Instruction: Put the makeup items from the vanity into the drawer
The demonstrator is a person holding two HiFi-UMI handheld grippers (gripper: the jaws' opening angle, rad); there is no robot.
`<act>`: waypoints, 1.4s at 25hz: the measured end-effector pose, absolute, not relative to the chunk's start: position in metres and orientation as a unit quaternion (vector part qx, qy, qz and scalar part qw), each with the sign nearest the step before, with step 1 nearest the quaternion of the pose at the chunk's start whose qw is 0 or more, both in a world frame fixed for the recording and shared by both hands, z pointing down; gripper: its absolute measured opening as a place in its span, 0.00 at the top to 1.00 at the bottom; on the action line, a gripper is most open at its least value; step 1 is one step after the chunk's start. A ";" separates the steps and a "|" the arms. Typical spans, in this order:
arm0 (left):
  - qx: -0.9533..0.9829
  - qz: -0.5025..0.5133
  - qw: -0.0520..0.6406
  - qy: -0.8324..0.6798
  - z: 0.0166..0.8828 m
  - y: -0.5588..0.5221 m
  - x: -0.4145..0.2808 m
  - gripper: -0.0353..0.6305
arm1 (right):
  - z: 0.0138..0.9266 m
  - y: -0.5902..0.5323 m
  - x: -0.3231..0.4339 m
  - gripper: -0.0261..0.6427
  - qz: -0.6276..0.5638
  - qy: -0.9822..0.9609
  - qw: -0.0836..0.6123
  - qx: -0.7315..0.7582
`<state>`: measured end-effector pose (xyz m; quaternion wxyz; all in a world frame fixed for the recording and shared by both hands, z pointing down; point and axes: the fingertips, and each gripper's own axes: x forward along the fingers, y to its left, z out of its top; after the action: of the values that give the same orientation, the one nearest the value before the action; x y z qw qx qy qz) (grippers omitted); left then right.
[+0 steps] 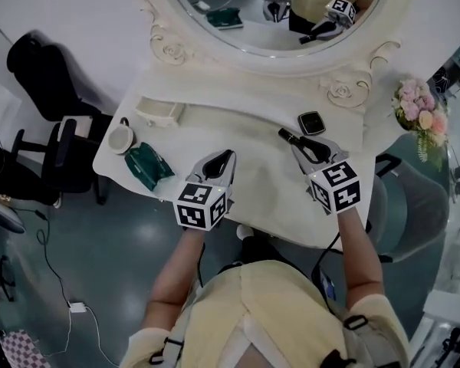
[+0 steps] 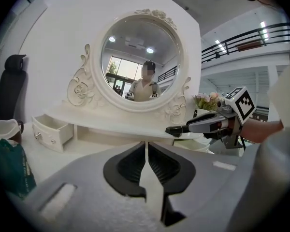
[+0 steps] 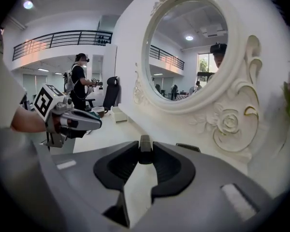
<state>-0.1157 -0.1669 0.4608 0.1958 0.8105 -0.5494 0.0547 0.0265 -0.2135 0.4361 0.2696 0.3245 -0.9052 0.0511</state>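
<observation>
Between jaws of right gripper (image 1: pixel 305 147): slim dark makeup stick (image 1: pixel 287 136), clamped at rear, tip poking forward, probably for carry to open drawer (image 1: pixel 159 112), well left of fingertips, beyond left gripper (image 1: pixel 221 159). Left jaws together, empty. Black compact (image 1: pixel 312 123) just ahead of right fingertips. Both forearms extended, grippers tilted slightly down over vanity (image 1: pixel 245 125).

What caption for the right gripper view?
Right gripper jaws shut on a slim dark makeup stick before the vanity's round mirror, left gripper alongside.
</observation>
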 end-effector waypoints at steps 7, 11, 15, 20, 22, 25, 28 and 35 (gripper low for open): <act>0.835 0.070 0.201 -0.507 0.468 -0.174 -0.084 0.93 | 0.450 -0.201 0.088 0.82 0.074 -0.877 0.311 0.359; 0.841 0.075 0.202 -0.497 0.470 -0.176 -0.075 0.93 | 0.463 -0.203 0.119 0.82 0.093 -0.856 0.338 0.379; 0.841 0.080 0.206 -0.493 0.474 -0.179 -0.074 0.93 | 0.482 -0.211 0.138 0.82 0.118 -0.836 0.369 0.390; 0.841 0.087 0.212 -0.490 0.480 -0.181 -0.072 0.93 | 0.506 -0.222 0.139 0.82 0.119 -0.817 0.417 0.381; 0.841 0.088 0.214 -0.490 0.482 -0.183 -0.071 0.93 | 0.512 -0.224 0.136 0.82 0.119 -0.817 0.425 0.372; 0.840 0.089 0.216 -0.490 0.485 -0.187 -0.071 0.93 | 0.518 -0.228 0.131 0.82 0.122 -0.818 0.431 0.360; 0.839 0.093 0.217 -0.491 0.486 -0.191 -0.073 0.93 | 0.520 -0.232 0.130 0.82 0.126 -0.819 0.436 0.352; 0.838 0.100 0.220 -0.489 0.490 -0.202 -0.068 0.93 | 0.529 -0.234 0.130 0.81 0.144 -0.819 0.451 0.324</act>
<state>-0.0683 -0.2023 0.4900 0.2197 0.8384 -0.4887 0.1002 0.1300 -0.2342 0.5291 0.4513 0.3243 -0.8187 0.1444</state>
